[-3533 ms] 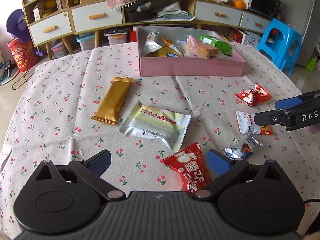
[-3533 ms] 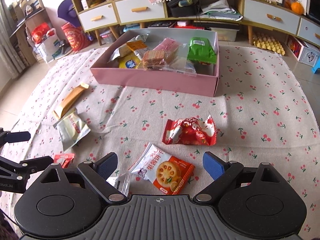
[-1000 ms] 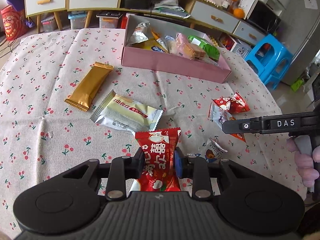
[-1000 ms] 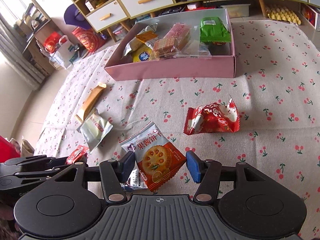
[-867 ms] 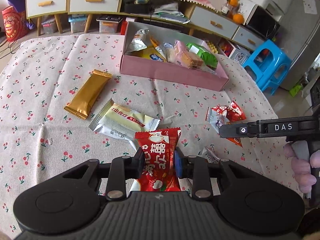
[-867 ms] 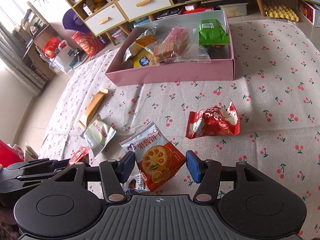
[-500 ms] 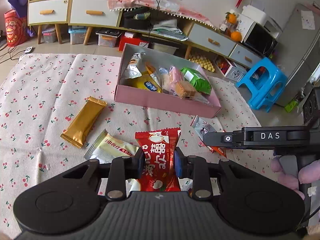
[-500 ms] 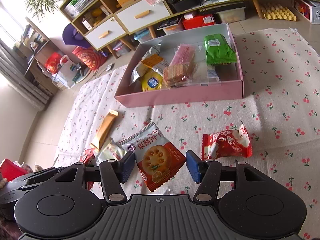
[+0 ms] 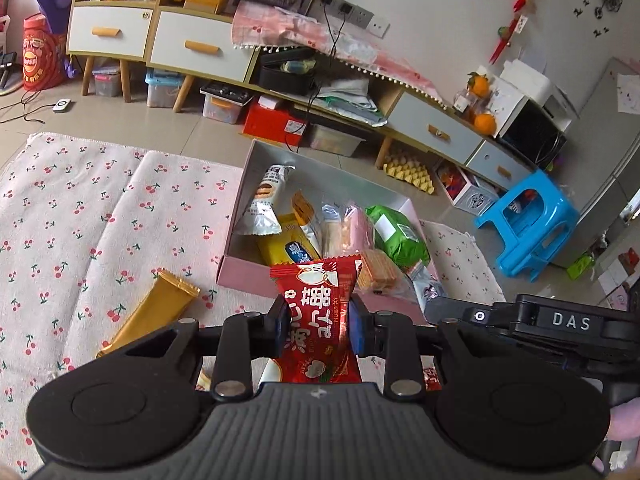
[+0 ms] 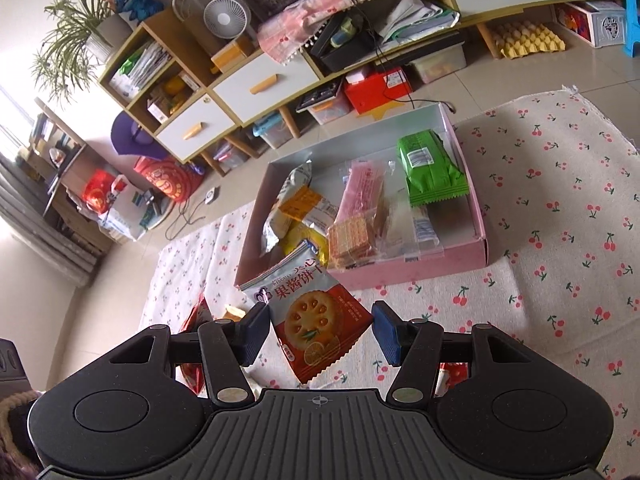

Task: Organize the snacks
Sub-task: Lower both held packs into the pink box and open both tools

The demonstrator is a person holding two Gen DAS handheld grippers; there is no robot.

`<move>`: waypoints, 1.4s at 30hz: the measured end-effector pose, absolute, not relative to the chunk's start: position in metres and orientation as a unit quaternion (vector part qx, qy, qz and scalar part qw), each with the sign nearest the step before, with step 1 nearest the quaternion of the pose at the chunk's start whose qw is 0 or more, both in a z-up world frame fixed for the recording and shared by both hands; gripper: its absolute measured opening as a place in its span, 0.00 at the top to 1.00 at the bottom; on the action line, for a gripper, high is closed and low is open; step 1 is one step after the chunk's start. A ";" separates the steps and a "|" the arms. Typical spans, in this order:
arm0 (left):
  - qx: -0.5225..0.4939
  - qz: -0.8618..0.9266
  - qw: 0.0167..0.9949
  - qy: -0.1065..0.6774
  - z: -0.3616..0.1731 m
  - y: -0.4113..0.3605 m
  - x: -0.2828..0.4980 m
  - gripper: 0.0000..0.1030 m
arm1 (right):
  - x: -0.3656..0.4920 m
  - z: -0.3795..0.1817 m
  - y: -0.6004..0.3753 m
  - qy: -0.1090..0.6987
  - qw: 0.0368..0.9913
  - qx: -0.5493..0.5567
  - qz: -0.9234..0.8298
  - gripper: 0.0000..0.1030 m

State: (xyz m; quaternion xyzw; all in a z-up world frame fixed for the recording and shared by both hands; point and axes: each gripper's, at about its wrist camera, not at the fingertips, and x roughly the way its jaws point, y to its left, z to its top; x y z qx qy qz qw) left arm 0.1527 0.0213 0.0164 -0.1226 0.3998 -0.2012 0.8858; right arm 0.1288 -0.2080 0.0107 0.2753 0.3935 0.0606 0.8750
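Snacks fill the pink box point(image 9: 240, 276) at centre; left gripper point(image 9: 319, 326) clamps a red candy packet point(image 9: 318, 312), right gripper point(image 10: 316, 330) clamps a biscuit packet point(image 10: 316, 312); gold bar point(image 9: 154, 312) left.

1. The left tool point(image 9: 319, 330) was raised above the counter, its jaws clamped on a red packet point(image 9: 319, 320).
2. The right tool point(image 10: 319, 330) was also lifted, jaws pressing the sides of a biscuit packet point(image 10: 316, 316).
3. The right tool's body showed at the left view's right edge.
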 end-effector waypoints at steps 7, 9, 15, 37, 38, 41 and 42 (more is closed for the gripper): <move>-0.149 -0.188 0.892 0.384 0.005 0.025 0.180 0.74 | 0.141 0.009 -0.218 0.365 0.883 0.294 0.033 0.46; -0.174 -0.193 0.885 0.387 0.000 0.028 0.187 0.74 | 0.147 0.009 -0.222 0.359 0.883 0.301 0.026 0.46; -0.180 -0.188 0.888 0.378 -0.001 0.020 0.201 0.73 | 0.178 0.012 -0.222 0.355 0.894 0.275 0.001 0.46; -0.037 -0.213 0.907 0.363 -0.012 -0.024 0.215 0.59 | 0.243 -0.011 -0.215 0.352 0.912 0.207 -0.035 0.36; -0.032 -0.213 0.908 0.360 -0.011 -0.024 0.214 0.54 | 0.242 -0.010 -0.217 0.350 0.912 0.210 -0.034 0.30; -0.022 -0.212 0.910 0.357 -0.008 -0.026 0.209 0.43 | 0.238 -0.009 -0.220 0.352 0.912 0.208 -0.034 0.29; -0.020 -0.210 0.910 0.356 -0.007 -0.027 0.208 0.38 | 0.237 -0.008 -0.220 0.352 0.912 0.206 -0.035 0.29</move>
